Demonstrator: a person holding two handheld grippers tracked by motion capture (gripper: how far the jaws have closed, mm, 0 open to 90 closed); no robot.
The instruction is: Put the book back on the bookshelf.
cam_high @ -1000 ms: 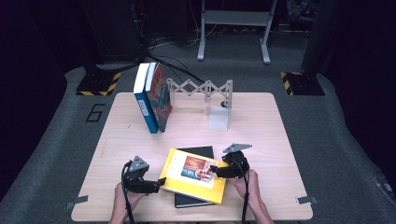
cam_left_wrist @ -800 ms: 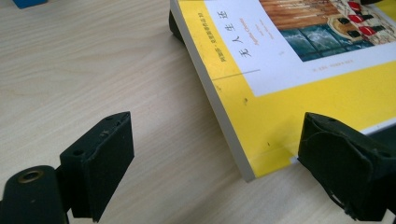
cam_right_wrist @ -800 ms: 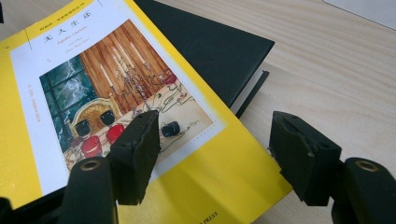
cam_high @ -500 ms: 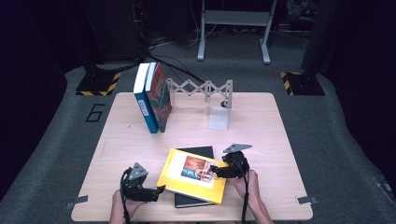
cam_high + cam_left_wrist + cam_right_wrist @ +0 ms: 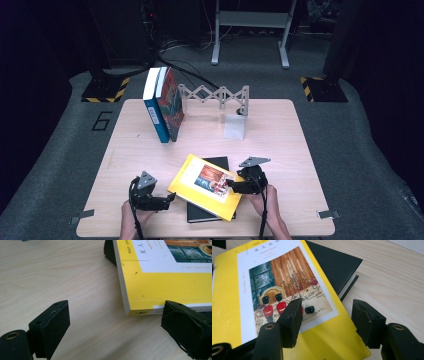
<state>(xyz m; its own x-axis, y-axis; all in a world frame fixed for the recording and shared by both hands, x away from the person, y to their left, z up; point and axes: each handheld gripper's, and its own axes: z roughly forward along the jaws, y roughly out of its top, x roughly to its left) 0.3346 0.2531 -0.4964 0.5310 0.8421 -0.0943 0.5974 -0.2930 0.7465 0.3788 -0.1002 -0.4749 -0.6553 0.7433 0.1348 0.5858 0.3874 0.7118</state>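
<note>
A yellow book (image 5: 192, 189) with a picture on its cover lies askew on a black book (image 5: 218, 163) near the table's front edge. My left gripper (image 5: 170, 198) lies low at the yellow book's left corner and is open. In the left gripper view the yellow book (image 5: 170, 282) has that corner between the spread jaws of the left gripper (image 5: 117, 322), resting on the wood. My right gripper (image 5: 231, 186) is open at the book's right edge. In the right gripper view of the right gripper (image 5: 328, 312), one jaw is over the yellow book (image 5: 227, 302) and the other is off its edge, by the black book (image 5: 334, 265).
Two books, one blue (image 5: 152, 107) and one with a red patterned cover (image 5: 171, 102), stand leaning at the back left. A grey folding rack (image 5: 215, 93) and a white block (image 5: 234, 126) are at the back middle. Bare table (image 5: 285, 145) stretches to the right.
My left gripper has dipped and tilted, so its jaws now point at the yellow book's near-left corner. The right gripper and both books have stayed put.
</note>
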